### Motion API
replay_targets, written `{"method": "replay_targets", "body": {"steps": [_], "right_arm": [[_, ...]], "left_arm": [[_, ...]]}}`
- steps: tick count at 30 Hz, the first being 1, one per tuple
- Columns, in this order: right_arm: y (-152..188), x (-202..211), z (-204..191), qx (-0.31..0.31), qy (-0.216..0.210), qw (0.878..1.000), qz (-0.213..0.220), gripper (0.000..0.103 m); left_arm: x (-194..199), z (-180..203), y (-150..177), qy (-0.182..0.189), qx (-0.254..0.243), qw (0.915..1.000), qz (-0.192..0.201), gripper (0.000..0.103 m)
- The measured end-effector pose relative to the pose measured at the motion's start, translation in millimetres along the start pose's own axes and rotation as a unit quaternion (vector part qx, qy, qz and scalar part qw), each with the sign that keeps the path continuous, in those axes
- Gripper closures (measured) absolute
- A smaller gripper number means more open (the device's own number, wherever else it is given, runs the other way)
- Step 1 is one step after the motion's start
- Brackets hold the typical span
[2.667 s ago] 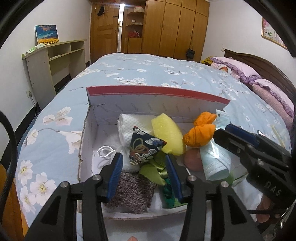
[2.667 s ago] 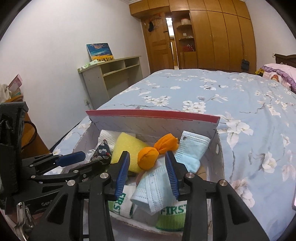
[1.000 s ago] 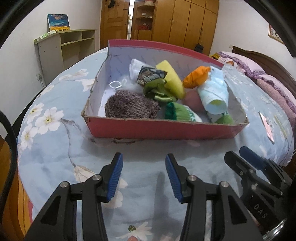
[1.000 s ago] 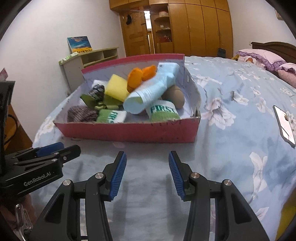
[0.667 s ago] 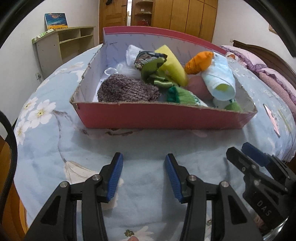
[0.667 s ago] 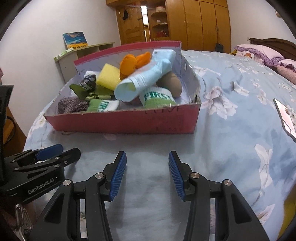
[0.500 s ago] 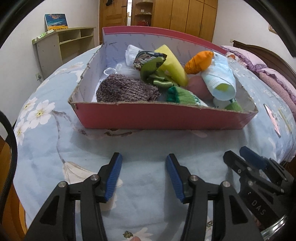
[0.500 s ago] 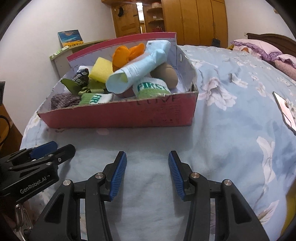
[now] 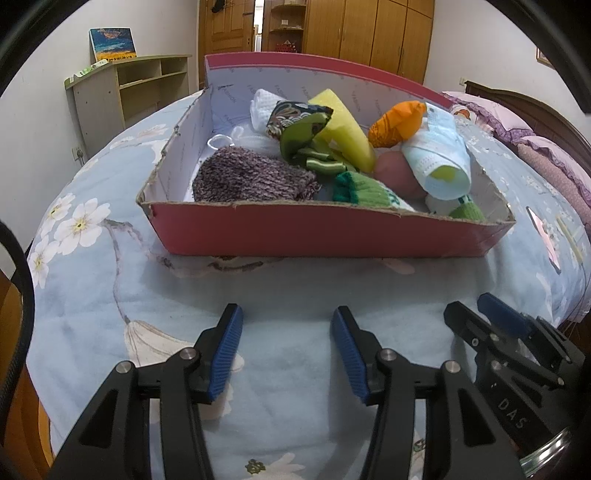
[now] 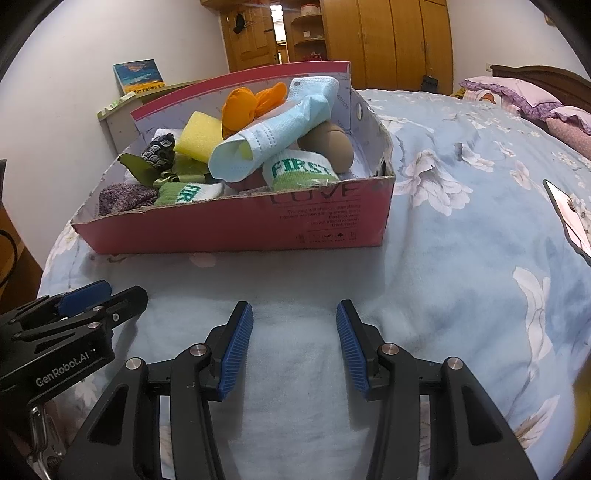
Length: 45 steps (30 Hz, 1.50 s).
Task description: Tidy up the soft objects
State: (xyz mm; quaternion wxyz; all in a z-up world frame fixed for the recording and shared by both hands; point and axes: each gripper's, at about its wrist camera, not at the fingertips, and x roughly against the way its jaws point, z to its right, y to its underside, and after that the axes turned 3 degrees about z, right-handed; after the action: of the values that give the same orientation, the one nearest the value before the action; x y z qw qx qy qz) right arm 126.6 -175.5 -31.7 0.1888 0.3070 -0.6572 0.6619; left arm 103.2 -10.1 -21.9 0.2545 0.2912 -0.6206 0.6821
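A red cardboard box [image 9: 314,230] [image 10: 236,225] sits on the flowered bedspread, packed with soft things. Inside lie a purple knit piece [image 9: 251,179], a yellow sponge [image 9: 345,125] [image 10: 197,136], an orange cloth [image 9: 397,118] [image 10: 243,107], a light blue face mask [image 9: 439,158] [image 10: 273,136], green-and-white socks [image 10: 301,171] and a patterned pouch [image 9: 295,114]. My left gripper [image 9: 287,349] hangs open over the bedspread in front of the box, nothing between its pads. My right gripper [image 10: 294,343] is open too, beside it and empty.
A phone [image 10: 570,218] lies on the bed to the right. Pillows [image 10: 517,92] and a headboard are at the far right. A low shelf unit [image 9: 129,92] stands by the left wall, wooden wardrobes [image 9: 369,33] behind. The bed edge drops off at left.
Both grippers have drawn back out of the box to the near side of it and now hover over the bedspread. Over the last second they barely moved.
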Motion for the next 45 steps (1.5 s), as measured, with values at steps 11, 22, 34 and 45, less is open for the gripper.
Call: {"method": "replay_targets", "body": {"steps": [11,22,34,45], "right_arm": [[0.2,-0.2,0.7,0.000,0.000,1.000,0.000,0.054],[1.2,-0.4,1.7,0.000,0.000,1.000,0.002,0.054],[1.7,-0.5,1.8,-0.001,-0.001,1.000,0.002,0.054],[2.5,-0.3,1.6,-0.001,-0.001,1.000,0.002,0.054]], "left_arm": [[0.9,1.2,0.2,0.001,0.000,1.0000,0.002,0.049],[1.1,5.7,2.4,-0.003,-0.002,1.0000,0.001,0.049],[0.1,5.8,3.1,-0.001,0.000,1.0000,0.001,0.049],[-1.5,0.2,3.6,0.001,0.003,1.0000,-0.002,0.049]]}}
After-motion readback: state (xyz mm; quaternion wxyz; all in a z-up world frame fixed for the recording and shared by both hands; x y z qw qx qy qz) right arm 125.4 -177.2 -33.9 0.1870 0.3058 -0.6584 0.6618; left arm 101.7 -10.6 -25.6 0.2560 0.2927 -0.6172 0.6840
